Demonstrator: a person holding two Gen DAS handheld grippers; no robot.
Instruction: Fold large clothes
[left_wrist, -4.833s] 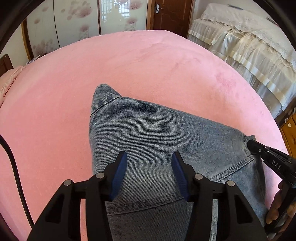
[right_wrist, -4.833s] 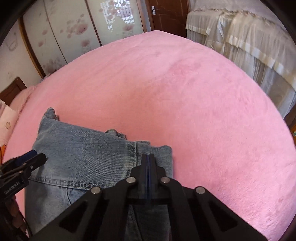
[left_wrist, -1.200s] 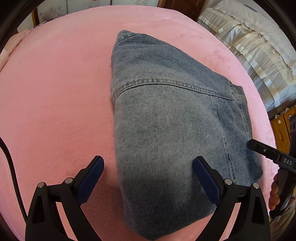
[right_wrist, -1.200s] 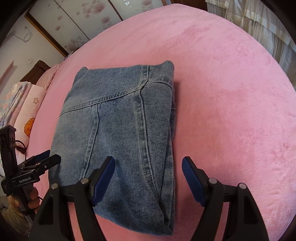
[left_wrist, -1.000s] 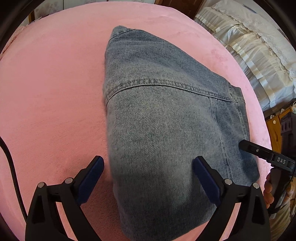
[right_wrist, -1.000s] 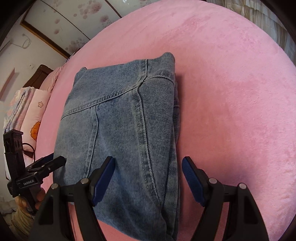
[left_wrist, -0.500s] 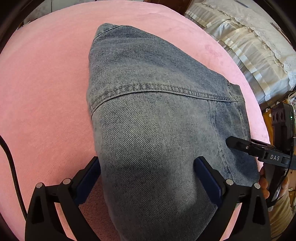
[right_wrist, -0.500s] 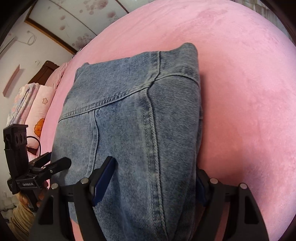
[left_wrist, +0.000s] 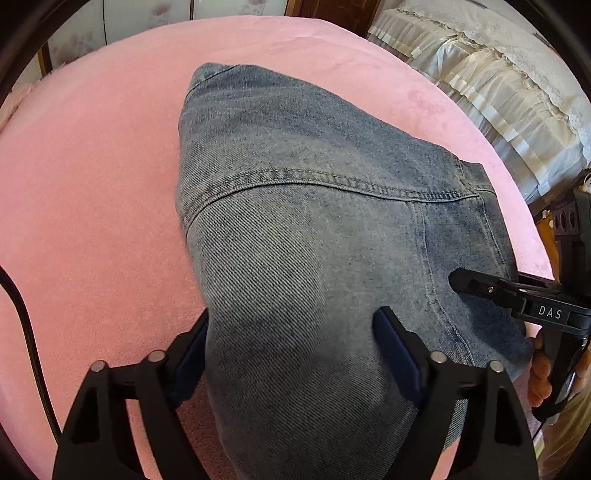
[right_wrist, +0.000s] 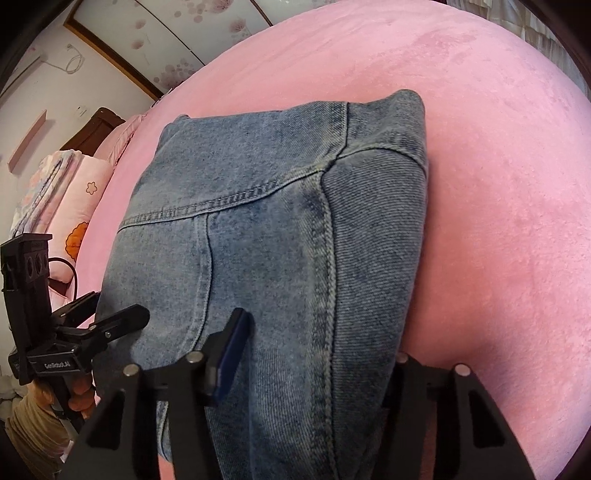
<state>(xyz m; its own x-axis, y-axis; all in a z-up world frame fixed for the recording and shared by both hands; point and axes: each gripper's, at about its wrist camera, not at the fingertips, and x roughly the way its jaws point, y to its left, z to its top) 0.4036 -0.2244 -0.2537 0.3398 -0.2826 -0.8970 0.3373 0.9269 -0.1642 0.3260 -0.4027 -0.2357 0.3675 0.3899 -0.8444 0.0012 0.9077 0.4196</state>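
Note:
A folded bundle of blue denim jeans lies on the pink bed cover; it also shows in the right wrist view. My left gripper has its jaws closing around the bundle's near left end, one finger on each side of the thick fold. My right gripper straddles the near right end the same way; its right finger is hidden behind the denim. Each gripper shows in the other's view, the right one and the left one.
A white frilled bed stands to the right. Pink floral pillows lie at the left by a dark headboard. A black cable runs over the cover at the left. Patterned wardrobe doors stand behind.
Both grippers have moved forward onto the folded jeans and their jaws have narrowed from wide open to pinching the bundle's near ends.

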